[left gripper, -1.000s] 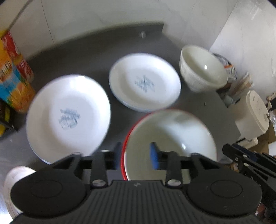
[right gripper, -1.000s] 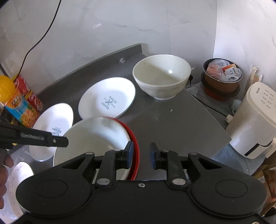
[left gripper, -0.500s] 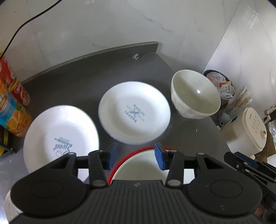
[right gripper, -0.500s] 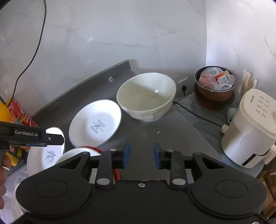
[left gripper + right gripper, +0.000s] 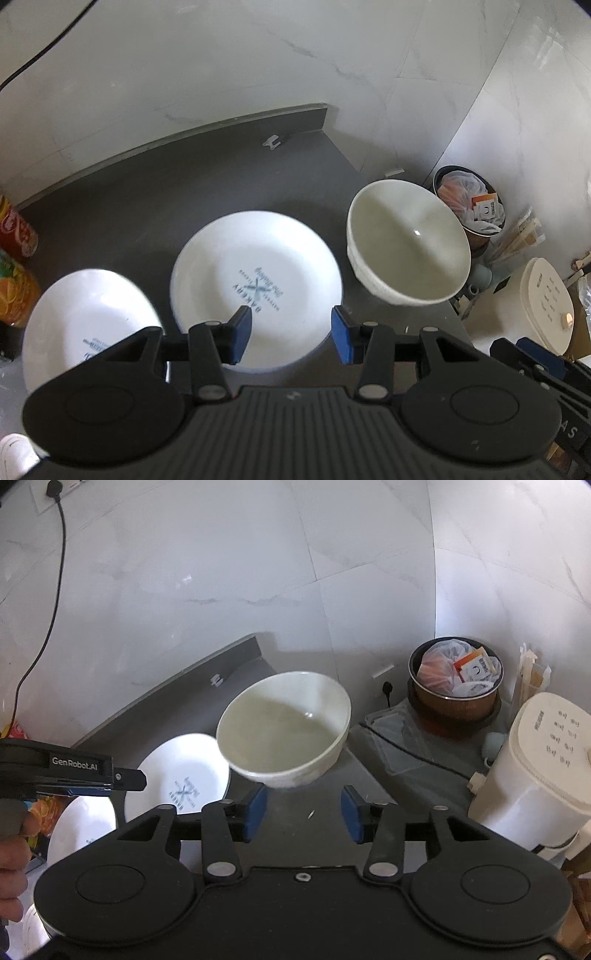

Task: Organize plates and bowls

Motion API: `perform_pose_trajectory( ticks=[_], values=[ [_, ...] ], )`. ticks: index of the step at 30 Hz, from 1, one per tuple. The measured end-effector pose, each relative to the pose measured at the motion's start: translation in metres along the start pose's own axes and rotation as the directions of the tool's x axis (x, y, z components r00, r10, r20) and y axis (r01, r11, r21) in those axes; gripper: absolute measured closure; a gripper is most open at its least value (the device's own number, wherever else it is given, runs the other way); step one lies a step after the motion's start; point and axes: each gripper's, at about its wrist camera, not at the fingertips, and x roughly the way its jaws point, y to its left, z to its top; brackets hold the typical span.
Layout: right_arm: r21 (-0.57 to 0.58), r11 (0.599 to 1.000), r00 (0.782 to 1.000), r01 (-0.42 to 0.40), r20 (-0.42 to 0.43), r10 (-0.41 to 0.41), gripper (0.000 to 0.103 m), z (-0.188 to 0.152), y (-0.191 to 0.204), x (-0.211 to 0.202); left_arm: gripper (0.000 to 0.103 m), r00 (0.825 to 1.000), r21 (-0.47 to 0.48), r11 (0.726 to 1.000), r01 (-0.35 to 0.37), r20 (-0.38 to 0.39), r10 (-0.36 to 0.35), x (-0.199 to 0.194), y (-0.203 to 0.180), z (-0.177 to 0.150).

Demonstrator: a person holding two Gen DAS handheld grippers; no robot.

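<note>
A deep white bowl [image 5: 406, 254] [image 5: 284, 731] stands near the right edge of the dark counter [image 5: 147, 199]. Left of it lies a white plate with blue print [image 5: 255, 284] [image 5: 184, 775], and a second printed plate [image 5: 88, 325] [image 5: 81, 830] lies further left. My left gripper [image 5: 290, 334] is open above the near edge of the middle plate, holding nothing. My right gripper [image 5: 301, 814] is open just short of the white bowl, with nothing between its fingers. The red-rimmed bowl is out of sight below the grippers.
Drink cans [image 5: 14, 266] stand at the counter's left end. Off the right edge are a brown bin with rubbish [image 5: 456, 686] and a cream appliance [image 5: 532, 771]. A marble wall [image 5: 221, 572] backs the counter, with a black cable [image 5: 48, 602]. A hand [image 5: 13, 842] holds the left gripper.
Both grippers rose and pulled back from the red-rimmed bowl, which dropped out of view. Both jaws have opened wider. The white bowl now sits right ahead of the right gripper.
</note>
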Motion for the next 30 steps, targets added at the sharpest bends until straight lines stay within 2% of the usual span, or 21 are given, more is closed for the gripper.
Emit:
perform_pose_trajectory(
  ticks=[12,14,15,18,23,30],
  values=[
    [0.057,0.998,1.0,-0.019,-0.01,0.019,0.058,0.019,-0.026,0.037,0.057,1.0,-0.026,1.0,0.007,0.003,-0.006,0.04,-0.023,0.023],
    [0.073,0.997,1.0,-0.022,-0.015,0.023,0.058,0.021,-0.032,0.045,0.049,1.0,-0.028,1.0,-0.005,-0.001,0.005,0.048,-0.025,0.026],
    [0.081,0.996,1.0,-0.023,-0.017,0.025,0.058,0.021,-0.034,0.048,0.048,1.0,-0.025,1.0,-0.004,0.0,0.004,0.053,-0.025,0.028],
    [0.108,0.994,0.999,-0.02,-0.026,0.023,0.058,0.022,-0.042,0.058,0.047,1.0,-0.035,0.999,-0.022,-0.015,0.022,0.066,-0.025,0.032],
    [0.145,0.989,0.998,-0.019,-0.052,0.027,0.059,0.023,-0.049,0.077,0.047,1.0,-0.051,0.999,-0.001,0.0,0.001,0.077,-0.025,0.039],
    [0.176,0.984,0.997,-0.021,-0.071,0.034,0.067,0.022,-0.052,0.093,0.051,1.0,-0.075,0.997,0.027,-0.006,-0.027,0.089,-0.025,0.051]
  ],
)
